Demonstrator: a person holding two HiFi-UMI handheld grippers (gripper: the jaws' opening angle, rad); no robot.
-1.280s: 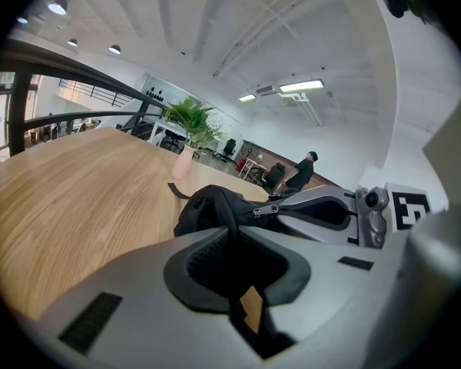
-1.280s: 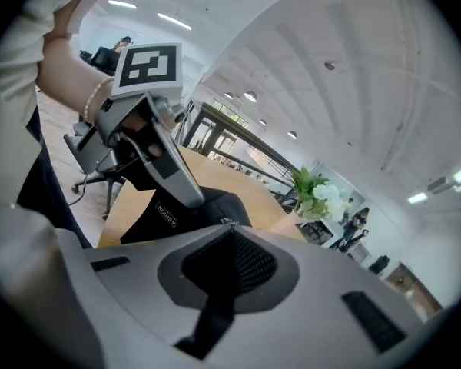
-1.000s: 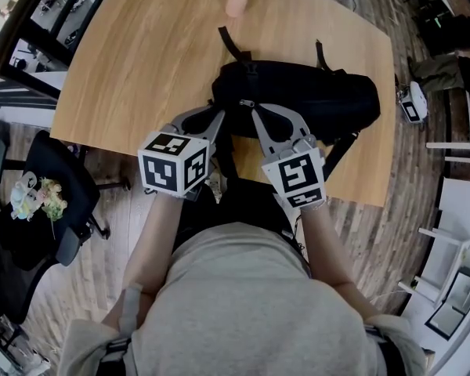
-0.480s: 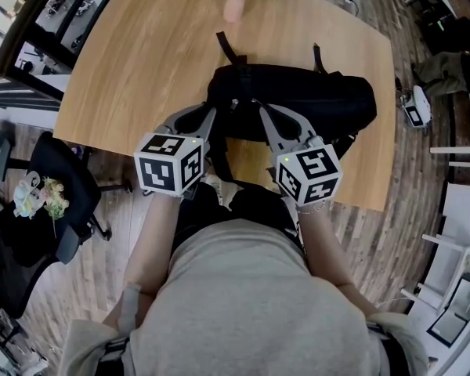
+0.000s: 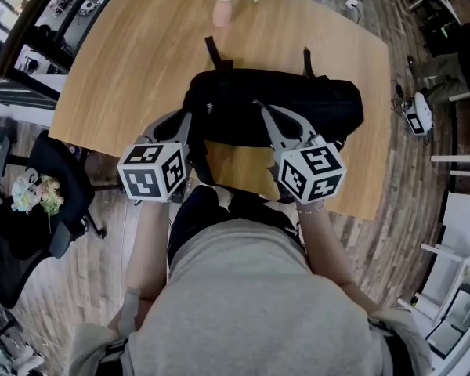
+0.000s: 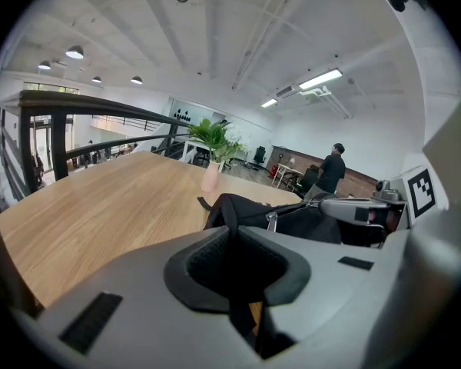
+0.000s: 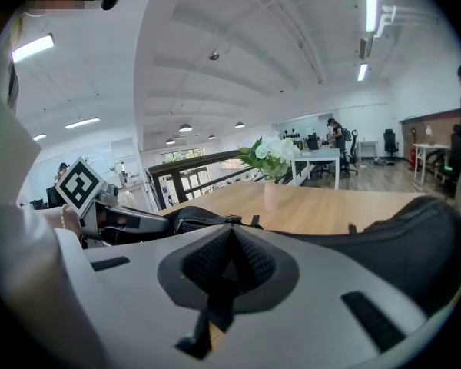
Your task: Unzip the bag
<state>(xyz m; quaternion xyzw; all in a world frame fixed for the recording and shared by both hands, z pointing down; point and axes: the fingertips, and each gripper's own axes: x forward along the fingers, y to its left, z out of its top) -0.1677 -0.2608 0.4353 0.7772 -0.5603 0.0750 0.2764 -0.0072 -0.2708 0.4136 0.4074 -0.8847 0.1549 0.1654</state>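
Observation:
A black backpack (image 5: 298, 108) lies on its side on the wooden table (image 5: 125, 61). My left gripper (image 5: 189, 118) is shut on the bag's fabric at its left end; in the left gripper view its jaws (image 6: 234, 235) pinch dark cloth. My right gripper (image 5: 258, 105) sits on the bag's top, its jaws closed at the zipper line. The pull itself is hidden between the pads (image 7: 215, 256). From the left gripper view, the right gripper (image 6: 326, 204) reaches over the bag (image 6: 238, 206), with a metal zipper tab (image 6: 271, 220) just ahead of its tip.
A pink vase of flowers (image 5: 222, 8) stands at the table's far edge. Two bag straps (image 5: 213, 52) trail toward it. An office chair (image 5: 55, 178) is left of the table. A person (image 6: 332, 167) stands far off in the room.
My right gripper has slid to the right along the bag's top and rolled. The left gripper stays clamped at the bag's left end.

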